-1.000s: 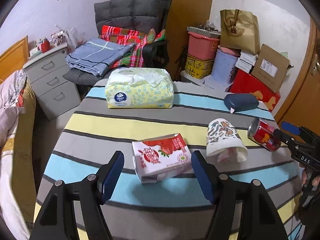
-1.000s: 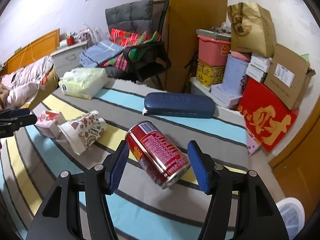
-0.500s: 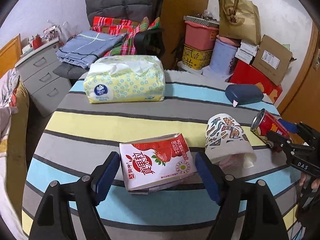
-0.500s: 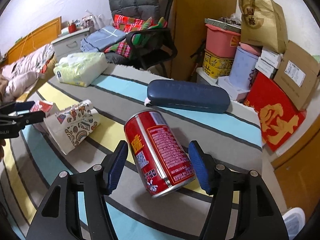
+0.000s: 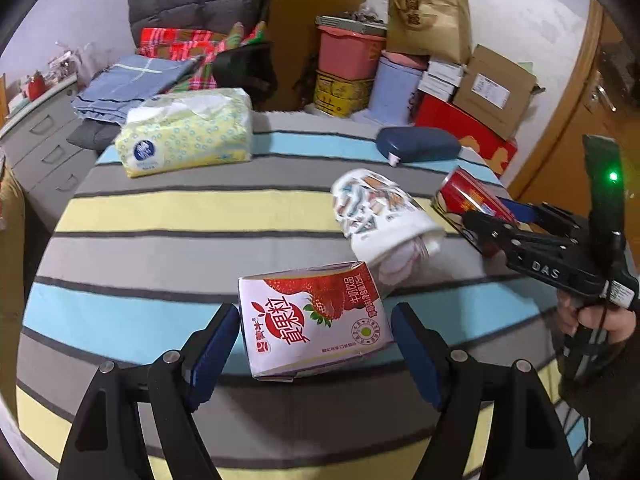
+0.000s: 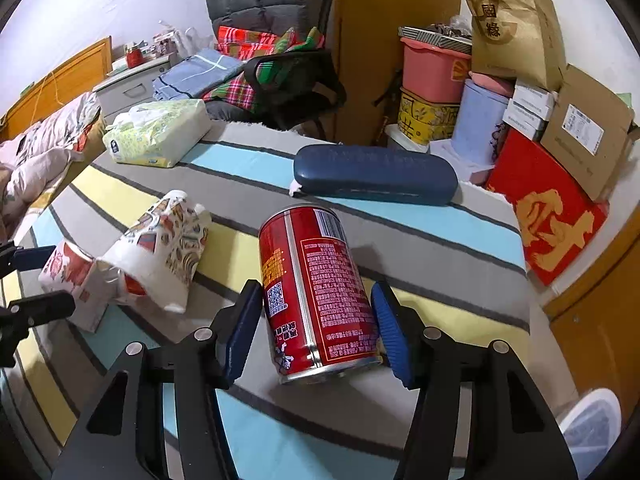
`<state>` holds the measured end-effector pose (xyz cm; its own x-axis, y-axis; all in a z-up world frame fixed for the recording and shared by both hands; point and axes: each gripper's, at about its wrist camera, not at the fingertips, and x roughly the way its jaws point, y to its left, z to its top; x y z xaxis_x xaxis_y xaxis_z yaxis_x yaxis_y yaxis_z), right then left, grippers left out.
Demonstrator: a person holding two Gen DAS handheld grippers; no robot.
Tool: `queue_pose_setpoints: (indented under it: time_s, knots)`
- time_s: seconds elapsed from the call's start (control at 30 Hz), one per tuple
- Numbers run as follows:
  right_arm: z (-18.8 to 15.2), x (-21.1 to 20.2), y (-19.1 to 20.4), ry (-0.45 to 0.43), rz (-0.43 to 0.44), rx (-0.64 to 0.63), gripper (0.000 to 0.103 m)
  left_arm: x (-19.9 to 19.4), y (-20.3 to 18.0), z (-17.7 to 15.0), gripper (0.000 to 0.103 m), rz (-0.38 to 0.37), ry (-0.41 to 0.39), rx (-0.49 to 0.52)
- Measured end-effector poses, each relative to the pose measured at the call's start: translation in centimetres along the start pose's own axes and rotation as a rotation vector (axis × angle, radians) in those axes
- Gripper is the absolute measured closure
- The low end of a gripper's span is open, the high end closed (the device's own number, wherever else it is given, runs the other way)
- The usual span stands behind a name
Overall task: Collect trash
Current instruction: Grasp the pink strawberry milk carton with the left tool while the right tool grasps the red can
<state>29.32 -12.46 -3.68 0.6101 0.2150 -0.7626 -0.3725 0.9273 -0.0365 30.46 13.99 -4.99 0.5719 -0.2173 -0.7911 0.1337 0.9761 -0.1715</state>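
Left gripper (image 5: 314, 344) moved around carton (image 5: 316, 318), right view alone shows bed (image 6: 36, 160)

We see a glossy metal can (image 6: 316, 292), a printed paperboard carton (image 5: 316, 320), a crumpled paper cup (image 5: 380, 216) and a soft plastic tissue pack (image 5: 188, 136) on the counter's (image 5: 160, 248) matt woven striped cloth.

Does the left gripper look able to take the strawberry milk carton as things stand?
Probably yes: the left gripper is open around the strawberry milk carton, with nothing between pads and carton; the paper cup lies just behind it.
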Motion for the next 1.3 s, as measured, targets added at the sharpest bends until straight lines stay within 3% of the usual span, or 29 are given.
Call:
queue_pose_setpoints:
  time_s: [0.17, 0.33, 0.5, 0.97, 1.3]
  knots:
    - [-0.7, -0.5, -0.4, -0.001, 0.005, 0.061, 0.045, -0.7, -1.0, -1.6, 0.025, -0.041, 0.015, -0.023]
    - [-1.6, -1.2, -0.6, -0.001, 0.007, 0.095, 0.045, -1.4, -2.9, -3.2, 0.025, -0.087, 0.027, 0.026]
    - [-2.4, -2.0, -0.1, -0.006, 0.003, 0.106, 0.046, -1.2, -3.2, -3.5, 0.024, -0.073, 0.028, 0.000]
    - [-4.4, -3.4, 0.2, -0.021, 0.004, 0.167, 0.046, 0.8, -5.5, -3.8, 0.025, 0.060, 0.026, 0.040]
    - [-5.7, -5.0, 0.3, -0.054, 0.013, 0.206, 0.047, -1.8, -6.5, -4.2, 0.027, 0.043, -0.037, 0.034]
